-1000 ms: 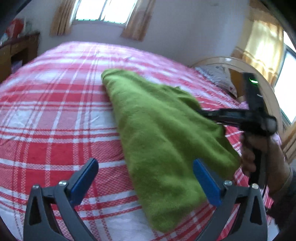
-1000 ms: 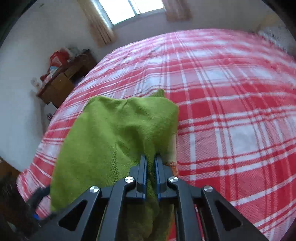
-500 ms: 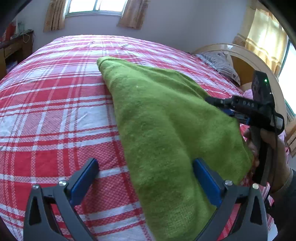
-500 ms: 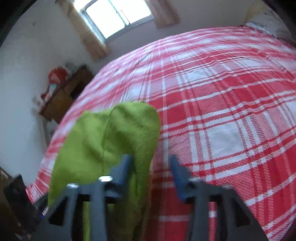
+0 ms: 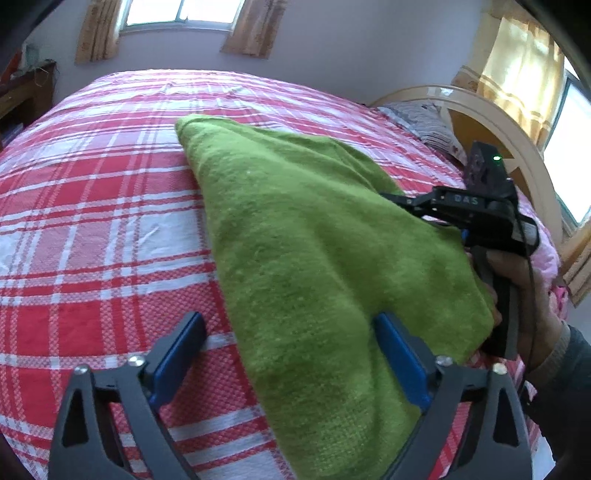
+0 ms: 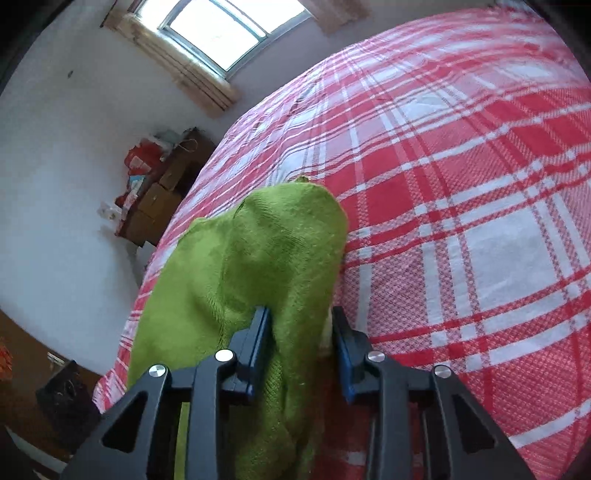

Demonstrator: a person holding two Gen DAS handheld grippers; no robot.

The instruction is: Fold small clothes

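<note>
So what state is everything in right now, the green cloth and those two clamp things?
green garment: folded over, lying on the plaid bedspread.
left gripper: open wide, pads either side of the garment's near edge, not pinching.
right gripper: partly open, a fold of the garment between its pads, not clamped.
window curtains: drawn aside.

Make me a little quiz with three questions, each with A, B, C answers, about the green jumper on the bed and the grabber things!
1. Where does the green garment lie?
A. on the floor
B. on the checked bedspread
C. on the dresser

2. What colour are the gripper pads?
A. blue
B. yellow
C. white

3. How does the right gripper stand?
A. shut tight
B. out of view
C. open, with cloth between its fingers

Answers: 1 B, red and white checks show all around it. 2 A, both wrist views show blue pads. 3 C, a gap shows between the pads.
</note>
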